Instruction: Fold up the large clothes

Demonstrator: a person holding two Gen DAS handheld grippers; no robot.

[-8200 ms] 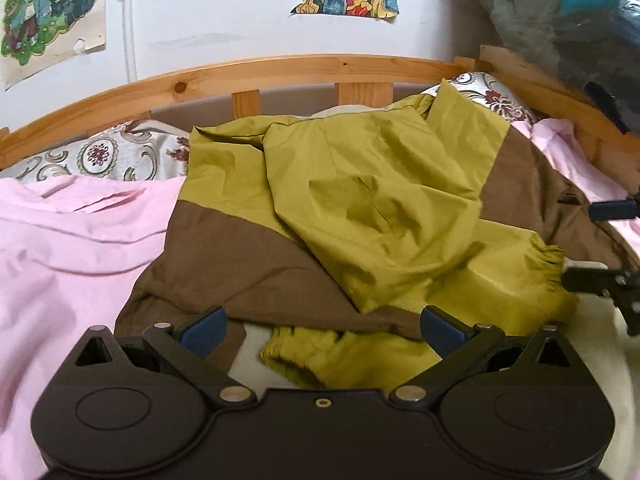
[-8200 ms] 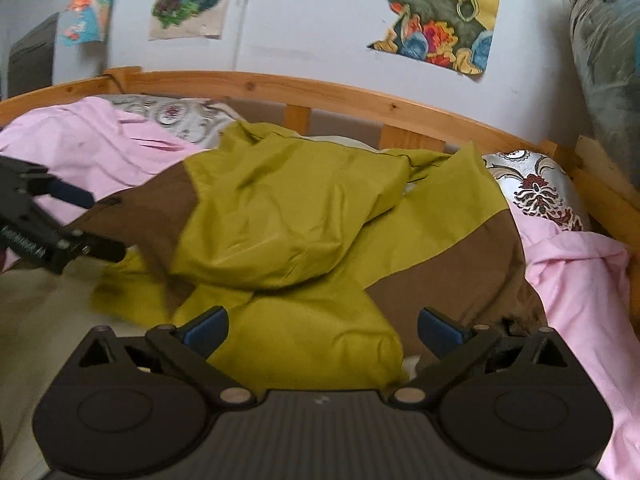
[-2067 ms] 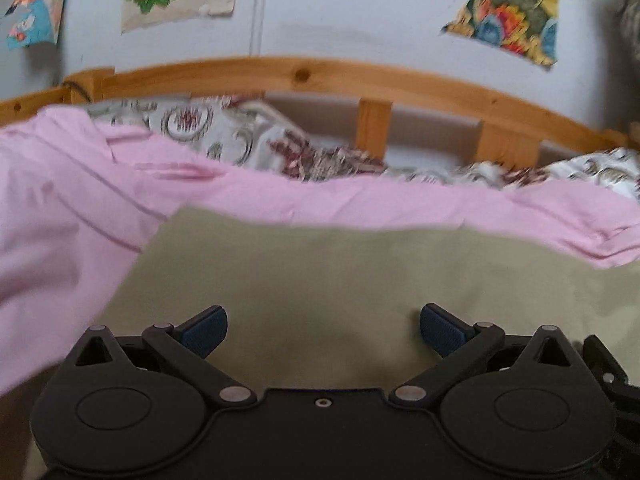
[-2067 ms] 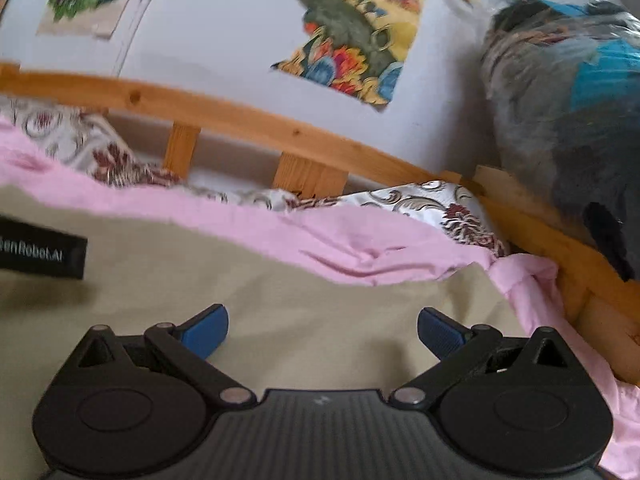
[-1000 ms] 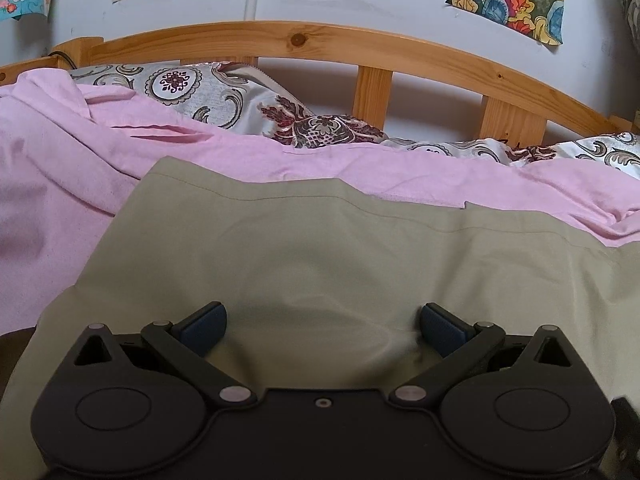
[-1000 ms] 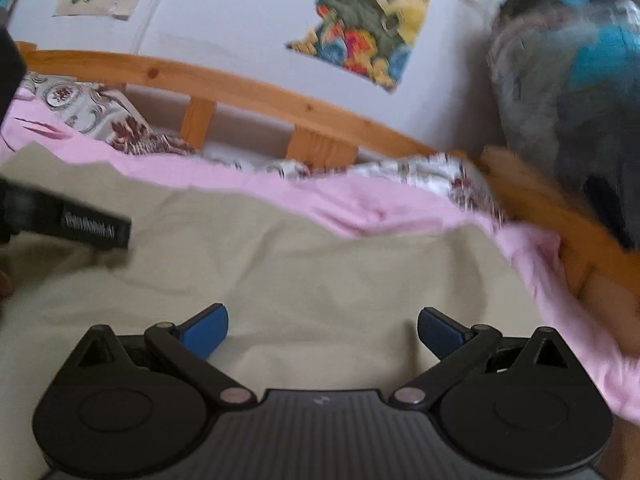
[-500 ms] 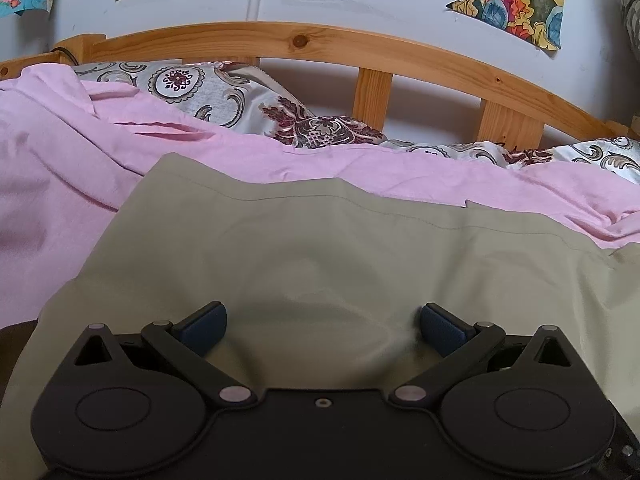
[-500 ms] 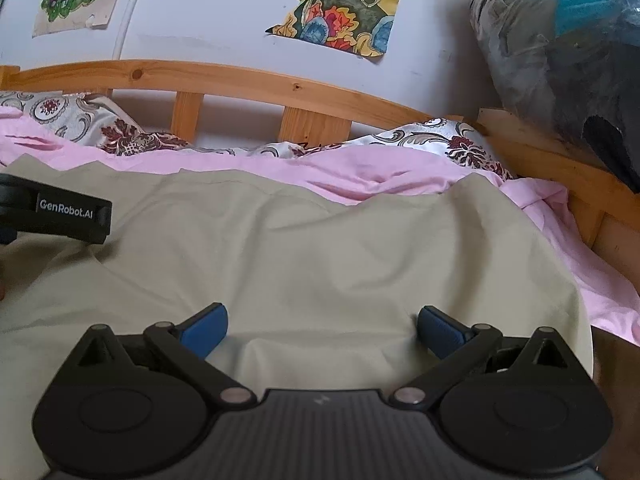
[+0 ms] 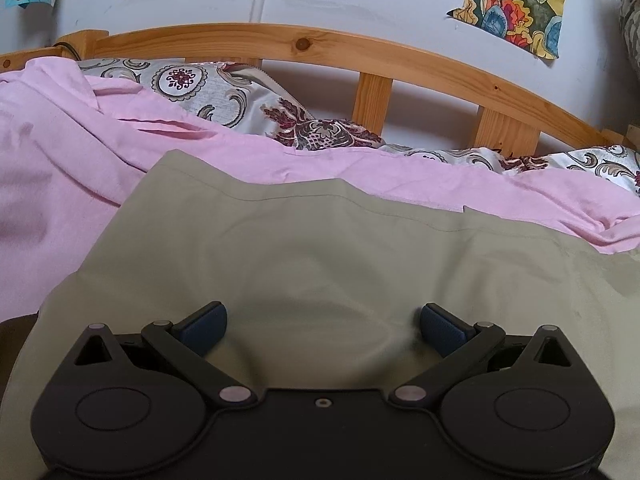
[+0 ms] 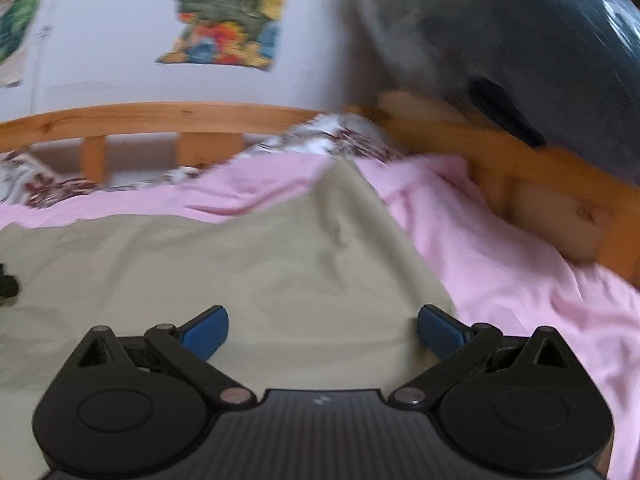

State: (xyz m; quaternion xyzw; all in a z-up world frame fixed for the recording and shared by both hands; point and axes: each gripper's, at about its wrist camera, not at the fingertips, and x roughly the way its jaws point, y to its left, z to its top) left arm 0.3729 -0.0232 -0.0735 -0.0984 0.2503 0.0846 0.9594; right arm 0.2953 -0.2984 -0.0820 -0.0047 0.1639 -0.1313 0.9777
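Note:
A large pale khaki garment (image 9: 320, 248) lies spread flat over the pink bedding, its seamed far edge toward the headboard. My left gripper (image 9: 323, 326) hovers low over its near part, fingers wide apart with nothing between them; the cloth dimples just ahead of it. In the blurred right wrist view the same garment (image 10: 248, 264) shows its right edge and far right corner. My right gripper (image 10: 322, 330) stands open over that right edge, holding nothing. A dark bit of the left gripper (image 10: 7, 286) shows at the left border.
Pink sheet (image 9: 60, 184) surrounds the garment on the left, back and right (image 10: 500, 256). Patterned pillows (image 9: 240, 108) lie against the curved wooden headboard (image 9: 304, 44). A wooden side rail (image 10: 540, 184) and a dark plastic-wrapped bundle (image 10: 540, 40) stand close on the right.
The olive-and-brown jacket seen earlier is turned over, its khaki side now spread flat. In the last half second the right gripper swung fast to the right; the left one barely moved.

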